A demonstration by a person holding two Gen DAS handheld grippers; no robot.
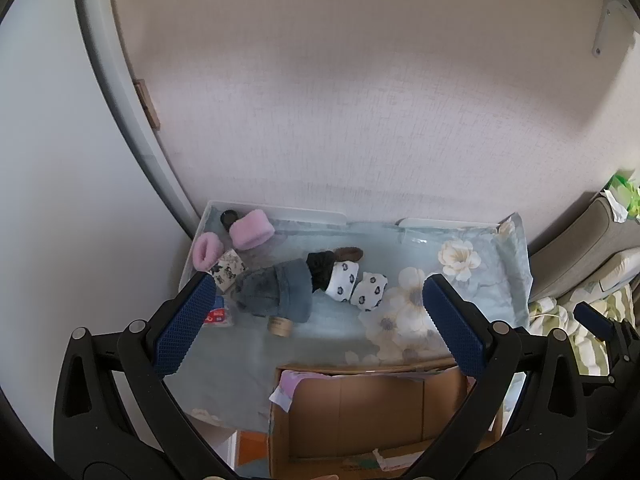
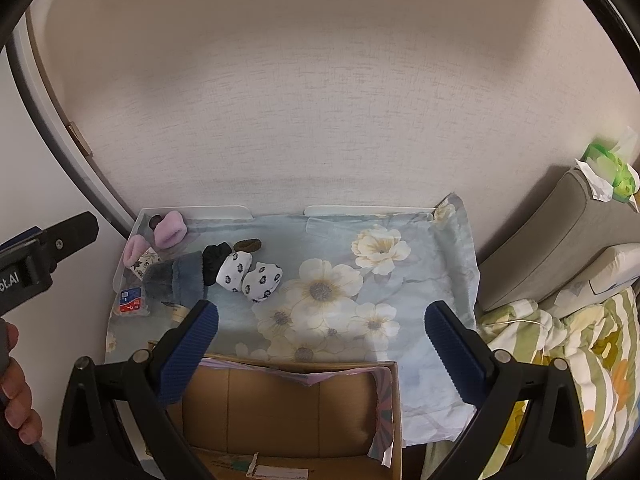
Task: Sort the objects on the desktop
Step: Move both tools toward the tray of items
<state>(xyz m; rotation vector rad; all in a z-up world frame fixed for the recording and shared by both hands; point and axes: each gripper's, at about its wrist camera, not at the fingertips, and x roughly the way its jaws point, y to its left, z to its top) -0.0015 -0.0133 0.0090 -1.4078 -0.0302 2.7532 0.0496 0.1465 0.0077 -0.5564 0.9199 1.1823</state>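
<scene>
A pile of soft items lies at the back left of the flower-print cloth [image 1: 460, 280]: two pink fuzzy rolls [image 1: 252, 229], a grey-blue fleece piece [image 1: 276, 294], a black sock [image 1: 320, 270] and two white spotted sock rolls [image 1: 370, 291]. A small round tin [image 1: 280, 326] and a blue packet [image 1: 216, 315] lie beside them. An open cardboard box [image 1: 380, 412] stands at the near edge. My left gripper [image 1: 316, 324] is open and empty above the cloth. My right gripper [image 2: 320, 332] is open and empty above the box [image 2: 296, 412], with the socks [image 2: 262, 280] ahead to the left.
The wall rises right behind the cloth. A grey cushion [image 2: 560, 236] with a green tissue pack [image 2: 608, 168] and a striped blanket [image 2: 560, 360] lie on the right. A white door frame [image 1: 132, 120] curves on the left. The left gripper's body [image 2: 44, 256] shows at the right view's left edge.
</scene>
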